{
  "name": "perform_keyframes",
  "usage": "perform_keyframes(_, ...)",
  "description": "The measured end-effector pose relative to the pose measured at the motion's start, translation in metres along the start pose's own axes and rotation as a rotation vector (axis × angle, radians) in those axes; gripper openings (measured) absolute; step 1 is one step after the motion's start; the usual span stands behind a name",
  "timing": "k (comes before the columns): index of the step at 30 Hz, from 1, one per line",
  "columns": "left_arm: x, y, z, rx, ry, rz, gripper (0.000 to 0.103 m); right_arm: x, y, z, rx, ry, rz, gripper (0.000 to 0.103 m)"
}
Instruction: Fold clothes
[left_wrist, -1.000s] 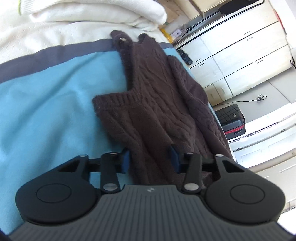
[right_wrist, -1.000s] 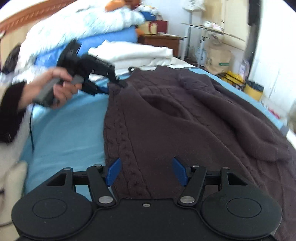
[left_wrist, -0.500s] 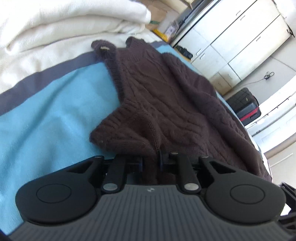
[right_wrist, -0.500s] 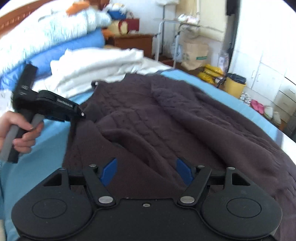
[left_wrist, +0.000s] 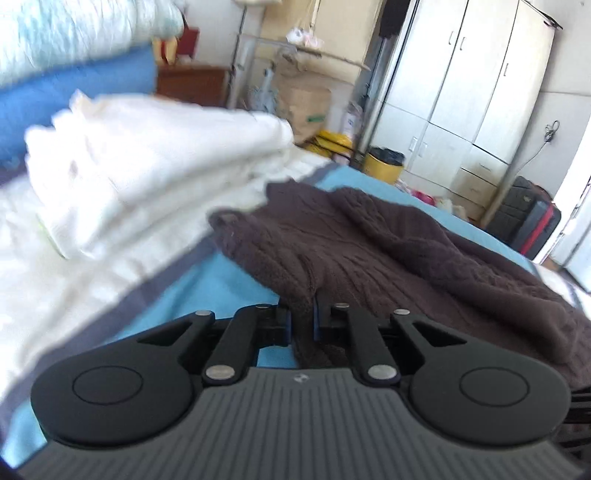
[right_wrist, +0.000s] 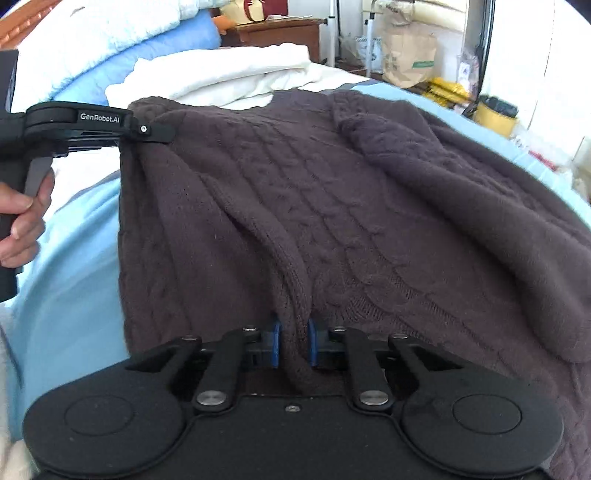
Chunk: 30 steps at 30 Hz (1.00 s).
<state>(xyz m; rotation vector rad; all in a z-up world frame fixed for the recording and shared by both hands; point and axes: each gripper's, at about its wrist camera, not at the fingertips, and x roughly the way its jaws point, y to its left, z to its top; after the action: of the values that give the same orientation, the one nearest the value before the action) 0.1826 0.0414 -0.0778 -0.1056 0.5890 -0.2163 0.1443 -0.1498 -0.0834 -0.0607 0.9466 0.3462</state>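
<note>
A dark brown cable-knit sweater (right_wrist: 332, 192) lies spread on a light blue sheet (right_wrist: 74, 266); it also shows in the left wrist view (left_wrist: 388, 258). My left gripper (left_wrist: 301, 325) is shut on a fold of the sweater's edge and holds it raised; from the right wrist view it (right_wrist: 147, 129) grips the far left corner. My right gripper (right_wrist: 293, 343) is shut on a raised ridge of the sweater's near edge. One sleeve (right_wrist: 461, 184) lies folded across the body on the right.
Folded white bedding (left_wrist: 147, 166) is stacked just beyond the sweater, with blue and pale quilts (right_wrist: 110, 48) behind. The bed's right edge drops to a floor with a yellow bin (left_wrist: 384, 164), a paper bag (right_wrist: 406, 55), white wardrobes (left_wrist: 480, 92) and a black suitcase (left_wrist: 532, 221).
My right gripper has closed on the sweater's near edge. My left gripper, shut on the far edge since half a second ago, has lifted the cloth and swung its view up toward the room.
</note>
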Motion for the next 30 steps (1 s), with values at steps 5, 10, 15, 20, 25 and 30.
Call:
perform_keyframes(5,-0.022,-0.005,0.0,0.028,0.003,0.012,0.009,-0.01,0.005,0.0,-0.072,0.03,0.076,0.018)
perform_keyframes(10,-0.083,0.009,0.0,-0.076,0.001,-0.024,0.009,-0.036,0.004,-0.011,-0.144,0.027,0.219,0.018)
perform_keyframes(15,-0.021,0.029,-0.04,-0.123,0.41,0.041,0.011,-0.019,0.006,-0.034,-0.123,0.069,0.209,0.028)
perform_keyframes(20,-0.042,0.04,-0.019,-0.167,0.261,0.074,0.019,-0.025,-0.006,-0.036,-0.039,0.026,0.277,0.044)
perform_keyframes(25,-0.098,0.042,0.005,-0.219,-0.085,-0.251,0.038,-0.082,-0.067,-0.044,0.245,-0.207,0.46,0.061)
perform_keyframes(30,-0.06,0.006,-0.006,-0.208,0.026,-0.329,0.049,-0.114,-0.151,-0.076,0.575,-0.379,0.342,0.077)
